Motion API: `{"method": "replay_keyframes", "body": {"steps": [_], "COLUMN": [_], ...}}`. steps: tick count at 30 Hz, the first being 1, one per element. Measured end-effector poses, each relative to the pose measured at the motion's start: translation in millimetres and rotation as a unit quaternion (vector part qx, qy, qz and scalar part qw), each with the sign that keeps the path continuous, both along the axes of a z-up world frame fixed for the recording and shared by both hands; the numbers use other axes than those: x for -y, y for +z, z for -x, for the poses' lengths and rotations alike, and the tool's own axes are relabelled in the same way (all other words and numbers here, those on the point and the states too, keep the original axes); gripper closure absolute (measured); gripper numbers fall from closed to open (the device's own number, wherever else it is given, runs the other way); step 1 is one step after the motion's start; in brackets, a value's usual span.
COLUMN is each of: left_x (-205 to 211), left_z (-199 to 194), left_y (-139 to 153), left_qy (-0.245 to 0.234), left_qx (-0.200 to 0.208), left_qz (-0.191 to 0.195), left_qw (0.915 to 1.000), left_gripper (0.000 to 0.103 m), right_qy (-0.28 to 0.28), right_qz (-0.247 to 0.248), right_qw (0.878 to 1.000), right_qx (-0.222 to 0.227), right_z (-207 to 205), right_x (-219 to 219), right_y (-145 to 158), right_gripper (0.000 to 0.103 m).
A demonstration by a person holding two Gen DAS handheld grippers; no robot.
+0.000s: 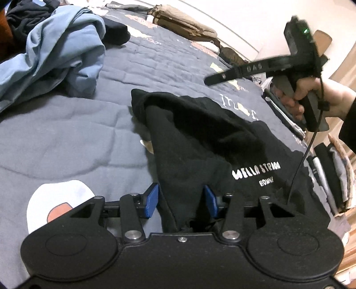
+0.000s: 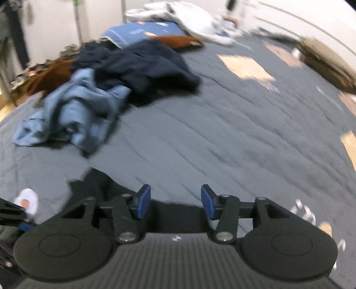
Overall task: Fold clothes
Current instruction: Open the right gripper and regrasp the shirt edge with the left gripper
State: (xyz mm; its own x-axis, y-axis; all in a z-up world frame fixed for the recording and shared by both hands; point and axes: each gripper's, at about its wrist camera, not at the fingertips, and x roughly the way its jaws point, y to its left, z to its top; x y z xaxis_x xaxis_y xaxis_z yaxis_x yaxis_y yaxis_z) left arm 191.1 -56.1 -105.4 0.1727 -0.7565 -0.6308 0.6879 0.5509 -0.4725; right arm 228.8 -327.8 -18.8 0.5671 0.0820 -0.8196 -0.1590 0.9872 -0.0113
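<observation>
A black garment (image 1: pixel 200 133) with white lettering lies bunched on the grey quilt (image 1: pixel 66 137). One thick fold of it rises between the blue pads of my left gripper (image 1: pixel 181 200), which is shut on it. At the upper right of the left wrist view a hand (image 1: pixel 311 95) holds the other gripper in the air above the garment's far side. In the blurred right wrist view my right gripper (image 2: pixel 175 203) is open over the quilt (image 2: pixel 222 133) with nothing between its pads. A dark cloth edge (image 2: pixel 98 184) shows just below and left of it.
A crumpled light blue garment (image 1: pixel 62 51) (image 2: pixel 73 111) lies to the left, with a navy one (image 2: pixel 144 64) behind it and rust-brown cloth (image 2: pixel 178 41) and pale clothes (image 2: pixel 189 20) farther back. Tan folded cloth (image 1: pixel 184 24) sits by the wall. Folded clothes (image 1: pixel 322 173) are stacked off the bed's right edge.
</observation>
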Motion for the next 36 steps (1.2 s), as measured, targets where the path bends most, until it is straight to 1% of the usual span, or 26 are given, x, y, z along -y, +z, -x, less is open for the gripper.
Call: {"method": "replay_keyframes", "body": {"steps": [4, 7, 9, 11, 12, 13, 14, 15, 16, 17, 18, 19, 20, 22, 27, 29, 31, 33, 36], "left_x": [2, 3, 3, 3, 3, 3, 3, 3, 3, 3, 3, 3, 4, 5, 2, 3, 4, 4, 3], "left_z": [1, 1, 1, 1, 1, 1, 1, 1, 0, 0, 0, 1, 1, 2, 8, 10, 11, 13, 12], "left_y": [-1, -1, -2, -2, -2, -2, -2, -3, -3, -3, -4, -5, -6, -7, -1, -1, -1, -3, -4], "left_qy": [-0.003, -0.006, -0.005, -0.004, -0.004, -0.003, -0.001, 0.0, 0.002, 0.003, 0.005, 0.0, -0.005, -0.015, -0.043, -0.044, -0.044, -0.045, -0.041], "left_qx": [0.002, 0.005, 0.005, 0.005, 0.005, 0.004, 0.003, 0.002, 0.0, -0.001, -0.002, 0.0, 0.002, 0.008, 0.025, 0.028, 0.031, 0.035, 0.033], "left_qz": [-0.006, -0.009, -0.01, -0.01, -0.011, -0.01, -0.009, -0.008, -0.006, -0.004, -0.001, -0.005, -0.01, -0.019, -0.025, -0.024, -0.028, -0.034, -0.032], "left_qw": [1.0, 0.9999, 0.9999, 0.9999, 0.9999, 0.9999, 1.0, 1.0, 1.0, 1.0, 1.0, 1.0, 0.9999, 0.9997, 0.9984, 0.9984, 0.9981, 0.9978, 0.9981], "left_gripper": [0.059, 0.059, 0.059, 0.059, 0.059, 0.059, 0.059, 0.059, 0.059, 0.059, 0.064, 0.081, 0.087, 0.09, 0.093, 0.093, 0.093, 0.093, 0.092], "right_qy": [-0.023, -0.026, -0.035, -0.048, -0.056, -0.065, -0.074, -0.084, -0.093, -0.1, -0.107, -0.113, -0.12, -0.138, -0.182, -0.2, -0.2, -0.198, -0.185], "right_qz": [-0.007, -0.032, -0.04, -0.05, -0.056, -0.058, -0.061, -0.063, -0.066, -0.067, -0.067, -0.068, -0.069, -0.065, -0.048, -0.046, -0.033, -0.034, -0.033], "right_qw": [0.999, 0.998, 0.997, 0.996, 0.995, 0.995, 0.994, 0.993, 0.992, 0.992, 0.991, 0.991, 0.99, 0.988, 0.98, 0.976, 0.977, 0.979, 0.982], "right_qx": [-0.022, -0.044, -0.06, -0.061, -0.058, -0.057, -0.056, -0.056, -0.055, -0.045, -0.035, -0.025, -0.015, 0.007, 0.059, 0.065, 0.058, 0.033, 0.028], "right_z": [5, 3, -2, -5, -6, -7, -8, -9, -10, -9, -8, -7, -6, -5, -1, -1, -3, -8, -8], "right_x": [21, 22, 20, 18, 18, 18, 19, 20, 20, 21, 22, 23, 23, 28, 39, 46, 49, 50, 46], "right_y": [-22, -37, -46, -50, -51, -52, -53, -54, -55, -53, -52, -50, -49, -44, -33, -34, -40, -51, -48], "right_gripper": [0.05, 0.05, 0.05, 0.051, 0.056, 0.069, 0.079, 0.092, 0.093, 0.095, 0.096, 0.097, 0.097, 0.098, 0.1, 0.1, 0.1, 0.1, 0.096]}}
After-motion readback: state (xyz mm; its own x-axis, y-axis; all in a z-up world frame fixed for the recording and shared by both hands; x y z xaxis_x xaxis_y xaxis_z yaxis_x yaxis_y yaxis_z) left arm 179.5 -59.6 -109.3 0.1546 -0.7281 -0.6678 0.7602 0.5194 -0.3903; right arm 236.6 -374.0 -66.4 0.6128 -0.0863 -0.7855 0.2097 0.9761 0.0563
